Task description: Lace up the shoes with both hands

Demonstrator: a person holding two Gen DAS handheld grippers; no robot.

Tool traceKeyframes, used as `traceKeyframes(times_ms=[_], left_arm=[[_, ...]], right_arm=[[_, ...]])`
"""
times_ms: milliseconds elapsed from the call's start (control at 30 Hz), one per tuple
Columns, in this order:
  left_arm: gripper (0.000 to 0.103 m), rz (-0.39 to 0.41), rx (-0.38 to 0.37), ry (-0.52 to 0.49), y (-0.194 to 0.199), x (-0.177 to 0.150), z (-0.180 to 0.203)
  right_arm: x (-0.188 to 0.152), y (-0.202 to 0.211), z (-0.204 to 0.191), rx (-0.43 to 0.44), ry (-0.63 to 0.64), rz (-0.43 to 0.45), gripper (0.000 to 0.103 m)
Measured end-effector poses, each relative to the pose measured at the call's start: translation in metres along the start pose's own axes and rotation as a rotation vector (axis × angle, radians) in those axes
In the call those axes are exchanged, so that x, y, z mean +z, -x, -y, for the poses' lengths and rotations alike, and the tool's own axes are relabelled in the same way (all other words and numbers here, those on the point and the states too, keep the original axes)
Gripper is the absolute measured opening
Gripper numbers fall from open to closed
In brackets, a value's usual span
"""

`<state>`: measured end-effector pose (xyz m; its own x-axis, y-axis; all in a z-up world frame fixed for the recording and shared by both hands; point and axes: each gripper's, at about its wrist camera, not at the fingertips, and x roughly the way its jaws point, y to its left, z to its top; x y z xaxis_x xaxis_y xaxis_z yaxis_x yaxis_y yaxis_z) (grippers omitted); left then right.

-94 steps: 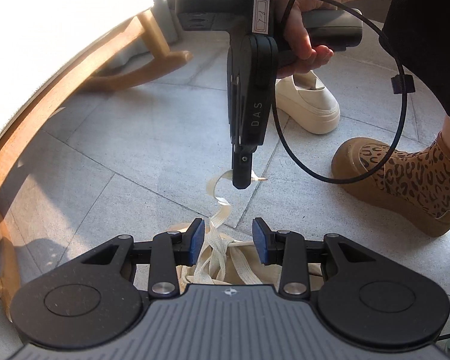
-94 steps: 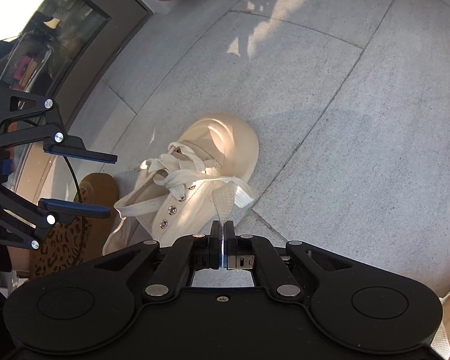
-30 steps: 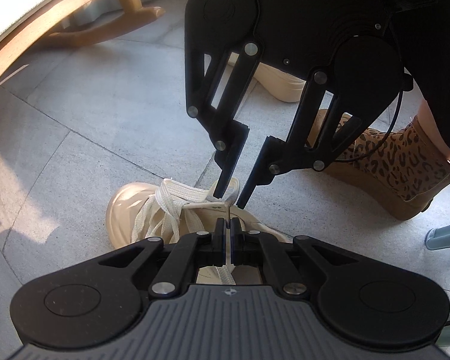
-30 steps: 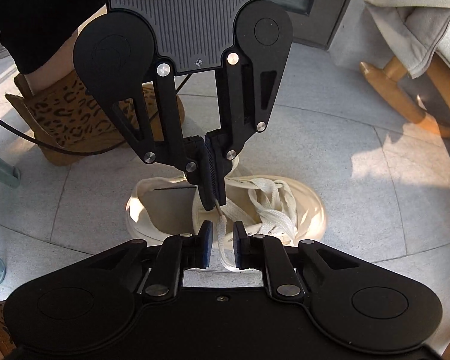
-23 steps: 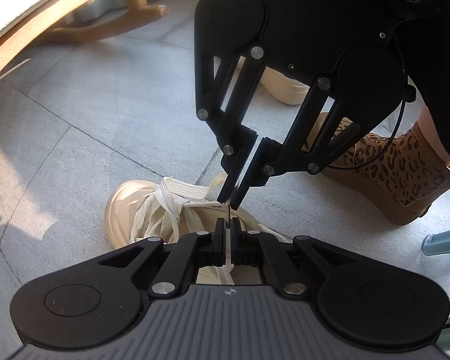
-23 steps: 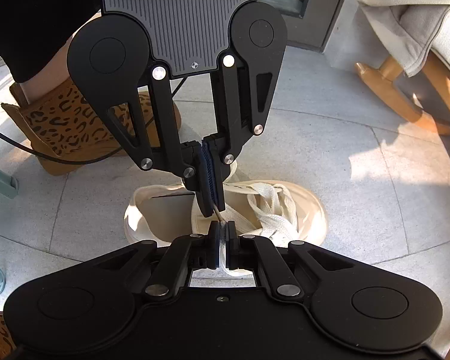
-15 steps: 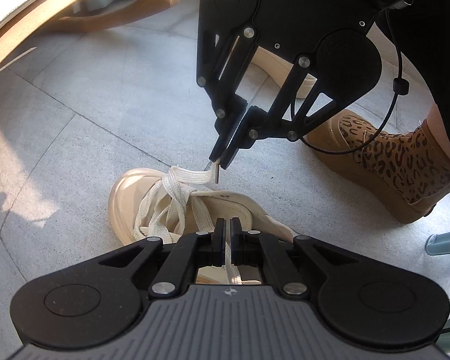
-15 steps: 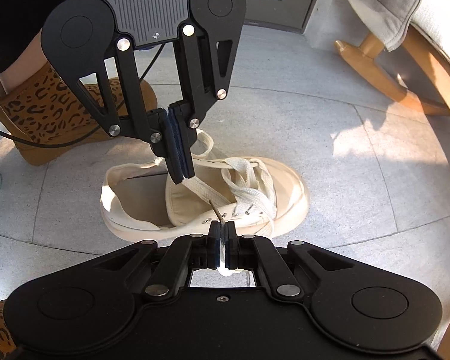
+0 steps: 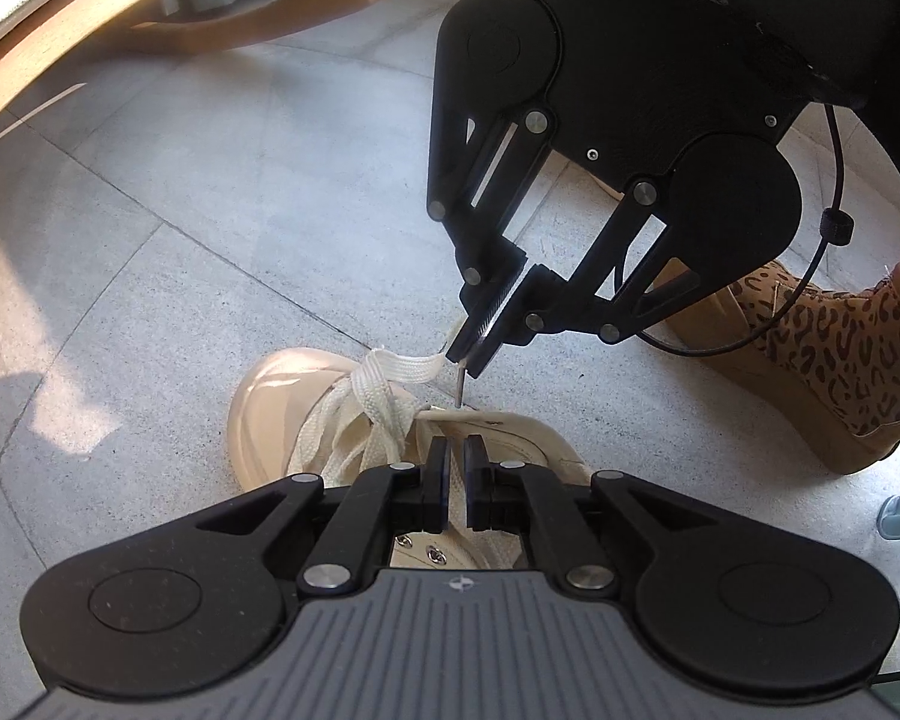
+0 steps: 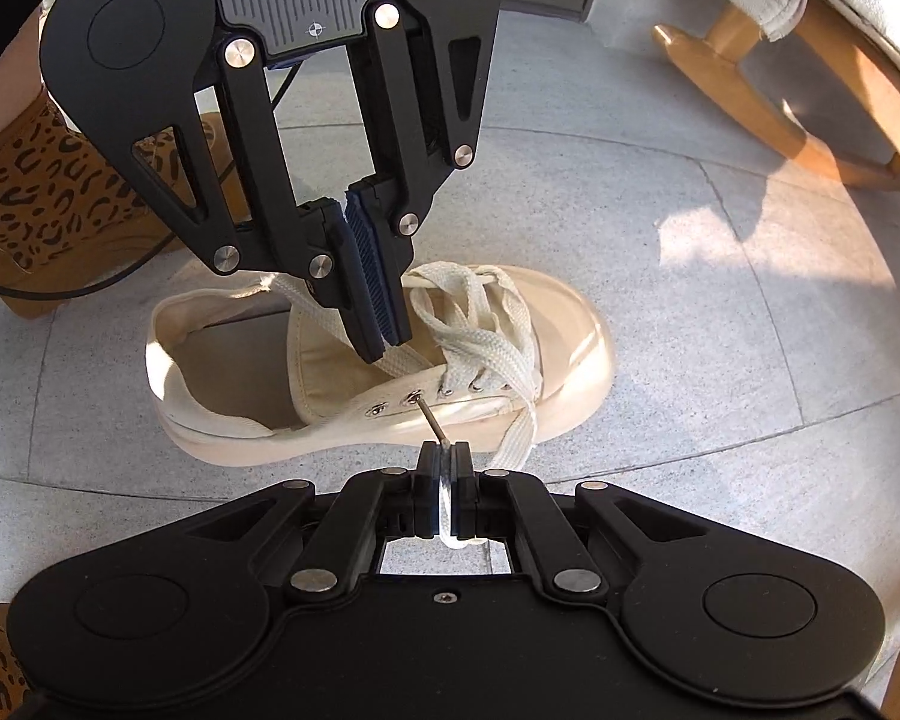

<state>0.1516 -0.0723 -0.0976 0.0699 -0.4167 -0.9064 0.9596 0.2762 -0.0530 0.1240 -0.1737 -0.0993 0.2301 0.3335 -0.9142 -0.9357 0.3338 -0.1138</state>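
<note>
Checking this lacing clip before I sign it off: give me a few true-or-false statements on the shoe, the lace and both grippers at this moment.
1. The right gripper is shut on the lace's stiff tip. True.
2. That tip points at an eyelet on the side of the cream shoe. True.
3. The shoe is on someone's foot. False: its opening shows empty, and it rests on the grey tiled floor.
4. The left gripper is nowhere near the lace. False: its jaws are just opening around a flat stretch of lace over the tongue.
5. A leopard-print boot stands beside the shoe. True.
</note>
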Motion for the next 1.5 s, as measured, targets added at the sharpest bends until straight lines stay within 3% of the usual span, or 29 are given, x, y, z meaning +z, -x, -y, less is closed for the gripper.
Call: traceKeyframes(times_ms=[533, 933, 1067, 1400, 1500], left_arm=[[0.011, 0.001, -0.005, -0.003, -0.007, -0.001, -0.001], [0.011, -0.002, -0.001, -0.075, -0.013, 0.000, 0.003], [0.002, 0.001, 0.006, -0.124, -0.014, 0.000, 0.005], [0.001, -0.002, 0.017, -0.143, -0.006, -0.002, 0.008], [0.001, 0.000, 0.025, -0.143, 0.000, -0.002, 0.009]], right_arm=[[0.004, -0.003, -0.005, 0.007, -0.002, 0.007, 0.001], [0.007, -0.002, -0.010, 0.028, 0.015, 0.023, 0.001], [0.006, -0.002, -0.009, 0.031, 0.016, 0.025, 0.001], [0.007, 0.003, -0.009, 0.003, 0.012, 0.005, 0.003], [0.004, 0.020, -0.004, 0.028, -0.050, 0.022, 0.006]])
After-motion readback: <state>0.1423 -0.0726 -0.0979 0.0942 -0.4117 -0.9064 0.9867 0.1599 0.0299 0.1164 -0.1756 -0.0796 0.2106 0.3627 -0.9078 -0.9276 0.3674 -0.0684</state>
